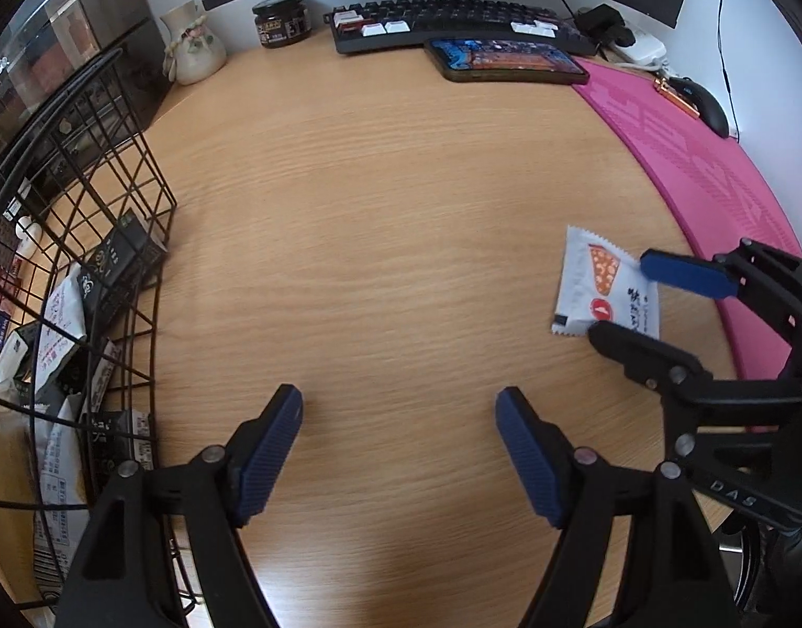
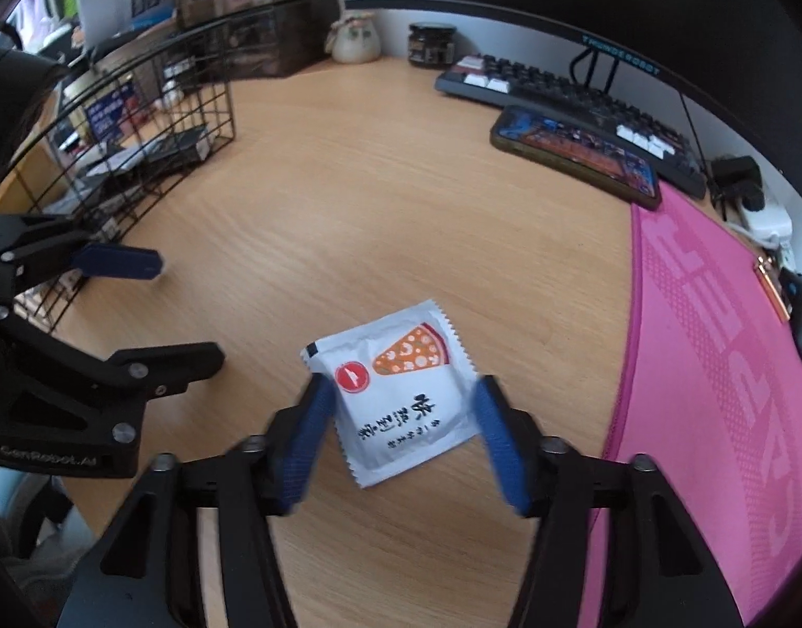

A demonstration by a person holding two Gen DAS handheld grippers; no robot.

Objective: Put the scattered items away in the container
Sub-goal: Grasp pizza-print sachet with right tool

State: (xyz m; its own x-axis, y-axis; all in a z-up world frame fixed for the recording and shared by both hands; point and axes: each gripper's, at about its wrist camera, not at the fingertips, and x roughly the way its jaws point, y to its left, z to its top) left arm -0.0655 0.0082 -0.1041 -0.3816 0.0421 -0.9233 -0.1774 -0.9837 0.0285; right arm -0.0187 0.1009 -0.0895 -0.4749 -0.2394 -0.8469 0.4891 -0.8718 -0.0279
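Wooden desk (image 2: 380, 220), and the white sachet (image 2: 401, 392) lies flat beside the pink mat (image 2: 715, 392). Right gripper (image 2: 401, 439) is spread around it, pad contact blurred. Left gripper (image 1: 399, 458) gapes over bare wood; wire basket (image 1: 139, 240) packets partly cut off.

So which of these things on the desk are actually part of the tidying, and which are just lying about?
Part of the job:
white sachet, between the open right gripper fingers
wire basket, already holding packets
left gripper, open and empty

Just lying about:
phone
keyboard
jar
vase
pink mat
mouse
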